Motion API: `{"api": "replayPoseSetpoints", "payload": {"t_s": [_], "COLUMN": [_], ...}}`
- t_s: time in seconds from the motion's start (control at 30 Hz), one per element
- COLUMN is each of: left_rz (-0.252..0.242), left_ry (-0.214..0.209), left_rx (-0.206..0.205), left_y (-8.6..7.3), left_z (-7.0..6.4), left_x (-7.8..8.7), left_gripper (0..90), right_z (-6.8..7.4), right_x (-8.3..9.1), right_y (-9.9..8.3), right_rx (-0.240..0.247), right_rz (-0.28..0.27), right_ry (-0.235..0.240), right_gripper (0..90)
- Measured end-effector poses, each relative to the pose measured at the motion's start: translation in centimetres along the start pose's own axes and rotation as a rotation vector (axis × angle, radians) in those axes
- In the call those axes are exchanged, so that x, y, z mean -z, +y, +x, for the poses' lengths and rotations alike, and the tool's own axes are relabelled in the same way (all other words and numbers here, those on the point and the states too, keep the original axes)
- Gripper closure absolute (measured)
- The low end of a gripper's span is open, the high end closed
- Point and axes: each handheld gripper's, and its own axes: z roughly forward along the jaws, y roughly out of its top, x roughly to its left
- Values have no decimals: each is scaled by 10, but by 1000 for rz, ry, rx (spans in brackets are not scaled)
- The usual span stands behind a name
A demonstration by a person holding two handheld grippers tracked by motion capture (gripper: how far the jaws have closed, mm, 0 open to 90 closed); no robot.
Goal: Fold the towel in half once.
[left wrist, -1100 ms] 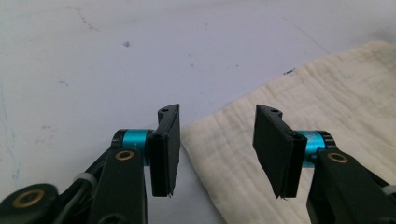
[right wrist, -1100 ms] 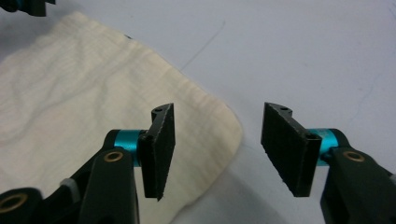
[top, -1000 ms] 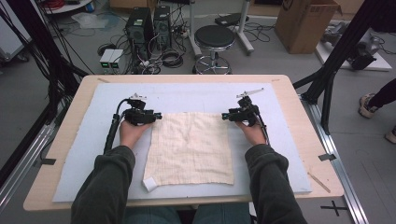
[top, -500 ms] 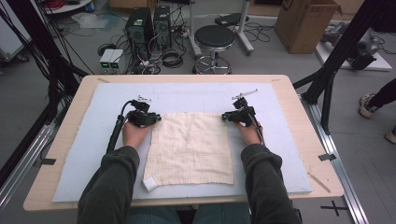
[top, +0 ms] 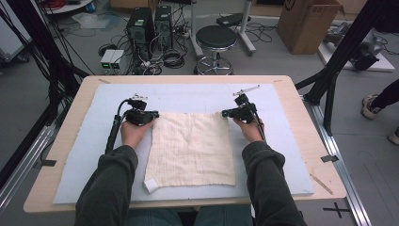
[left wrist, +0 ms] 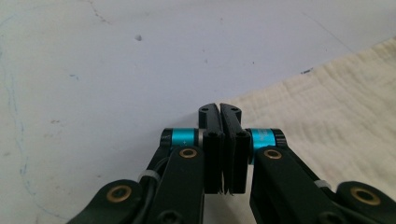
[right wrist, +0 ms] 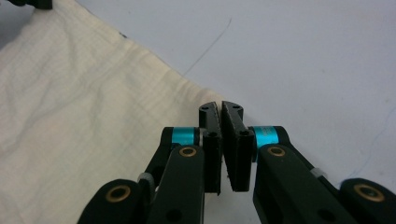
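Observation:
A cream square cloth [top: 190, 146] lies flat on the pale blue mat [top: 188, 96]. My left gripper [top: 153, 114] rests at the cloth's far left corner and my right gripper [top: 226, 113] at its far right corner. In the left gripper view the jaws [left wrist: 219, 107] are pressed together where the cloth [left wrist: 327, 116] edge runs in behind them. The right gripper view has the right gripper [right wrist: 220, 106] closed the same way on the corner of the cloth [right wrist: 70, 116]. Both corners are hidden behind the jaws.
A small white tag [top: 150, 185] sticks out at the cloth's near left corner. The mat covers most of the wooden table [top: 301, 122]. Beyond the table stand a black stool [top: 215, 37], computer towers [top: 148, 23] and a cardboard box [top: 310, 21].
The right gripper has edged slightly inward along the cloth's far edge. The left gripper and the cloth lie as before.

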Motion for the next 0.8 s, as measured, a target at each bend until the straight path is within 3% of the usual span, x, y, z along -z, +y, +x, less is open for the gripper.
{"api": "replayPoseSetpoints", "payload": {"t_s": [0.3,0.47,0.57,0.8], "left_rz": [-86,-55,-71,-101], "left_ry": [-33,-45,-69,-109], "left_rx": [20,7,18,-7], "left_y": [16,12,10,11], "left_z": [5,5,5,1], "left_x": [17,18,22,33], "left_gripper": [876,876,876,875], "right_z": [-2,-1,1,6], "right_x": [16,15,14,20], "right_y": [11,9,7,2], "right_rx": [6,-16,-13,-2], "right_rz": [-58,-47,-44,-64], "right_ry": [6,32,41,79], "right_gripper": [866,866,865,865]}}
